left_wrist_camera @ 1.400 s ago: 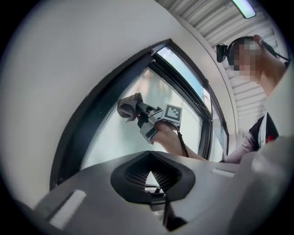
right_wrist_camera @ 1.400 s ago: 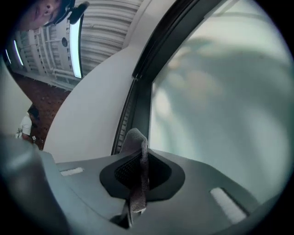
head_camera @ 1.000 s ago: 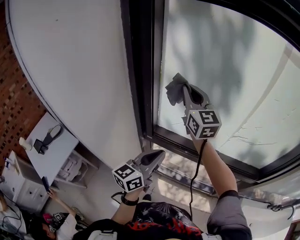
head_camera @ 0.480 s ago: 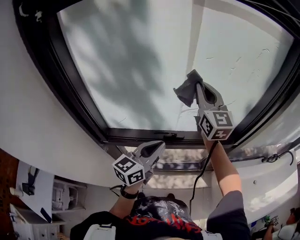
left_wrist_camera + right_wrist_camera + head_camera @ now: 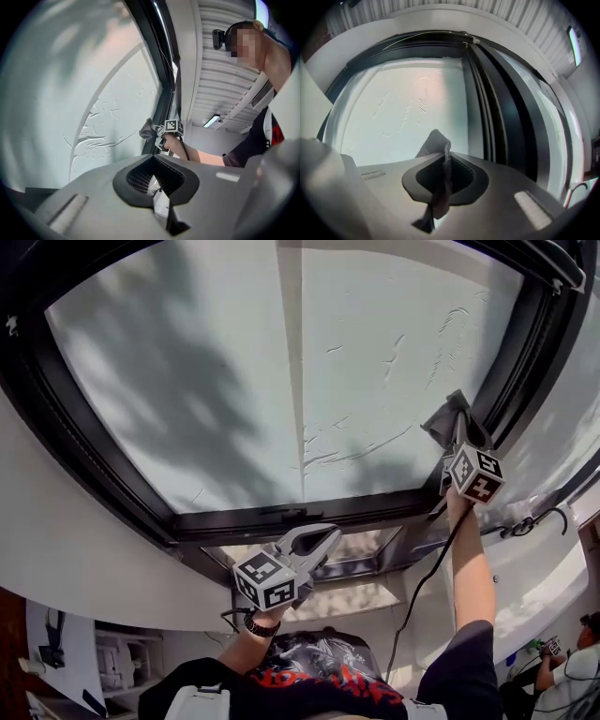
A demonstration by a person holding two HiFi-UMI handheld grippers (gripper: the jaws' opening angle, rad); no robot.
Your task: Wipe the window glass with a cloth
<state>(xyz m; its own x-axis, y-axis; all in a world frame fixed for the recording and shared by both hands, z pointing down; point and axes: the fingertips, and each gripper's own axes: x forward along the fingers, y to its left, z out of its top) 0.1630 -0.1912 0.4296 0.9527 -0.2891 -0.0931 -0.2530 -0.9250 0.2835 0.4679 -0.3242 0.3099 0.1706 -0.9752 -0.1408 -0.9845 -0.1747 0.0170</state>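
The frosted window glass (image 5: 234, 381) fills the upper head view inside a dark frame (image 5: 281, 517). My right gripper (image 5: 457, 439) is raised at the pane's right edge, shut on a grey cloth (image 5: 444, 423) that presses on the glass beside the frame. In the right gripper view the cloth (image 5: 436, 143) sticks out between the closed jaws of the right gripper (image 5: 445, 161) in front of the glass (image 5: 408, 108). My left gripper (image 5: 321, 542) hangs low below the sill, shut and holding nothing. The left gripper view shows the left gripper (image 5: 154, 185) and, farther off, the cloth (image 5: 147, 131).
A black cable (image 5: 422, 587) hangs from the right gripper along the arm. A white wall (image 5: 75, 549) curves below the frame at left, with shelving (image 5: 112, 657) under it. Another person (image 5: 562, 662) sits at the lower right. A second pane (image 5: 543, 117) lies beyond the frame bars.
My right gripper has carried the cloth across the glass from the left side to the right edge of the pane. The left gripper has stayed low and shut.
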